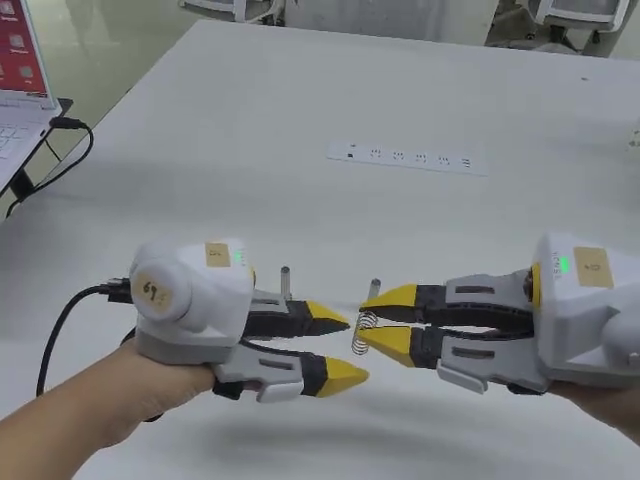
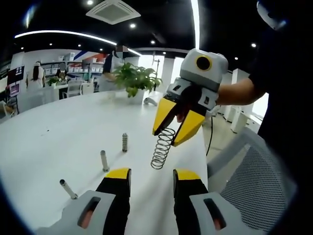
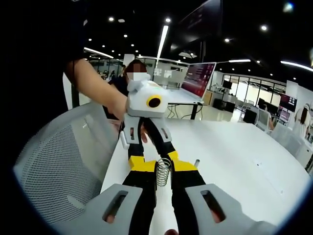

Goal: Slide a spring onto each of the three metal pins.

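My right gripper [image 1: 366,322] is shut on a loose coil spring [image 1: 362,335], which hangs out past its yellow tips. It faces my left gripper [image 1: 343,347], which stands open, tip to tip with it and empty. In the left gripper view, the spring [image 2: 163,148] dangles from the right gripper [image 2: 167,138] just above my own open jaws [image 2: 152,174]. Three upright pins stand on the table: the far one [image 2: 124,142] wears a spring, while the middle one [image 2: 104,160] and the near one [image 2: 67,189] are bare. Two pins [image 1: 286,282] [image 1: 375,290] rise behind the grippers.
A white power strip [image 1: 408,157] lies further back on the white table [image 1: 250,120]. A laptop [image 1: 20,70] and a black cable [image 1: 70,140] sit at the far left. A mesh chair [image 3: 54,161] stands at the table's near edge.
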The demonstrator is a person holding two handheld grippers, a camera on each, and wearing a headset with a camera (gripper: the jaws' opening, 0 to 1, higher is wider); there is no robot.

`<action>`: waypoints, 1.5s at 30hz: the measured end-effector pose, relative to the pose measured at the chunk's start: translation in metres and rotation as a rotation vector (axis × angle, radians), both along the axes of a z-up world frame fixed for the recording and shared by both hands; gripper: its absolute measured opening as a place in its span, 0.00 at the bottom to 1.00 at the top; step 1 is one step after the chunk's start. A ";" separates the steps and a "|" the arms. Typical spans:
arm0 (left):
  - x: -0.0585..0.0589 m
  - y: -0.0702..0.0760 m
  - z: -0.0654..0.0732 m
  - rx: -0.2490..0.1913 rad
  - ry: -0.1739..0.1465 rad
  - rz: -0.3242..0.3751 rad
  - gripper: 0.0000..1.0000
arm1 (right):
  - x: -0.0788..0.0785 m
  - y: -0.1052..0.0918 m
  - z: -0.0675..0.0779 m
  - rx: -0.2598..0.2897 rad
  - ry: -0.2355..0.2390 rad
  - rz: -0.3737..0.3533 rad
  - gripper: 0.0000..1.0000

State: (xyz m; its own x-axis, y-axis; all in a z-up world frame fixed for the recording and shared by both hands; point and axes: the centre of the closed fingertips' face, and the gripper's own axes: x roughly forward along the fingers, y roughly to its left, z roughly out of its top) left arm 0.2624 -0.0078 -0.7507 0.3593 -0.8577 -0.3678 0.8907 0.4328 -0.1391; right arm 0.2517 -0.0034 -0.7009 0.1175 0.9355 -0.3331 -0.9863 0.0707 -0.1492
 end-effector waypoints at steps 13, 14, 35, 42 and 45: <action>0.009 0.039 -0.004 0.074 -0.040 0.089 0.50 | 0.003 -0.002 -0.005 -0.015 -0.008 -0.020 0.08; 0.010 0.042 -0.004 0.078 -0.040 0.099 0.52 | 0.003 -0.003 -0.006 -0.016 -0.008 -0.023 0.08; 0.017 0.098 -0.003 0.055 -0.021 0.319 0.98 | 0.018 -0.016 -0.017 -0.027 -0.012 -0.088 0.08; 0.016 0.112 -0.004 0.046 -0.010 0.364 0.98 | 0.023 -0.020 -0.021 -0.028 -0.005 -0.104 0.08; 0.015 0.115 -0.005 0.047 -0.008 0.375 0.98 | 0.028 -0.021 -0.022 -0.028 0.001 -0.119 0.08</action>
